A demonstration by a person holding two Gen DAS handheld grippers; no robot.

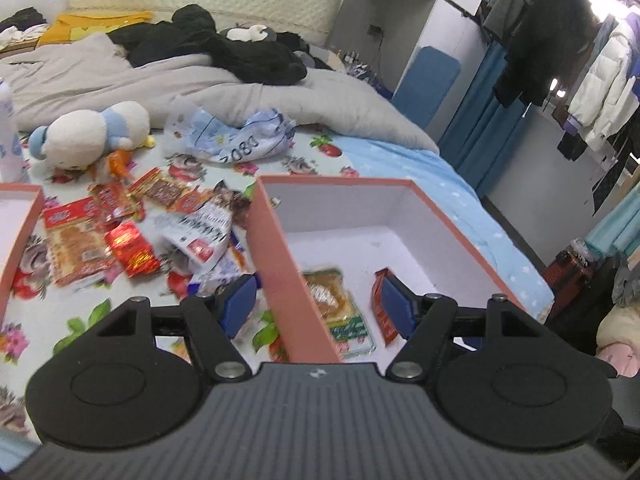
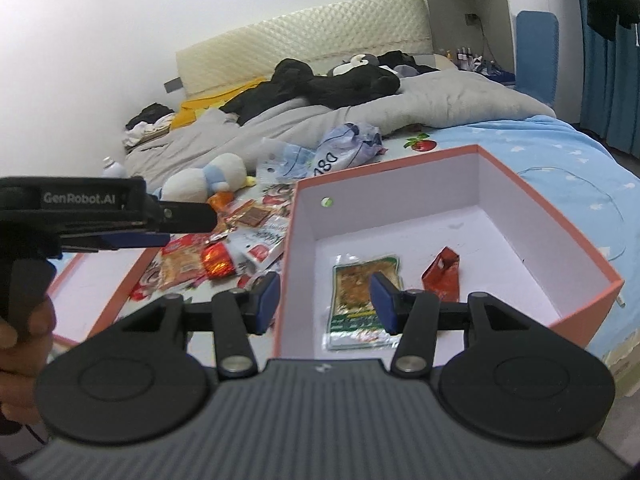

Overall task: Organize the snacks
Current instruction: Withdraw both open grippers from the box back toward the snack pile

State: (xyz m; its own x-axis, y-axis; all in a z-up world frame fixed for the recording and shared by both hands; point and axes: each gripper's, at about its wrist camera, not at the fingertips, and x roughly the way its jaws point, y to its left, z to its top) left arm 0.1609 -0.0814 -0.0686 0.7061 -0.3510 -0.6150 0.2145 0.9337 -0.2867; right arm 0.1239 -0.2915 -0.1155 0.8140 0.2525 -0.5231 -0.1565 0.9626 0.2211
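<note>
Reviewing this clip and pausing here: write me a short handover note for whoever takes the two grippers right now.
Left gripper: open, empty, above the near wall of the pink box.
Right gripper: open, empty, over the same box.
Done: two snacks lie in the box, a green-edged clear packet and a small red packet.
Left: the pile of red and orange snack packets on the floral bedsheet, between the box and its lid.
Nearby, not snacks: plush toy, crumpled plastic bag.
</note>
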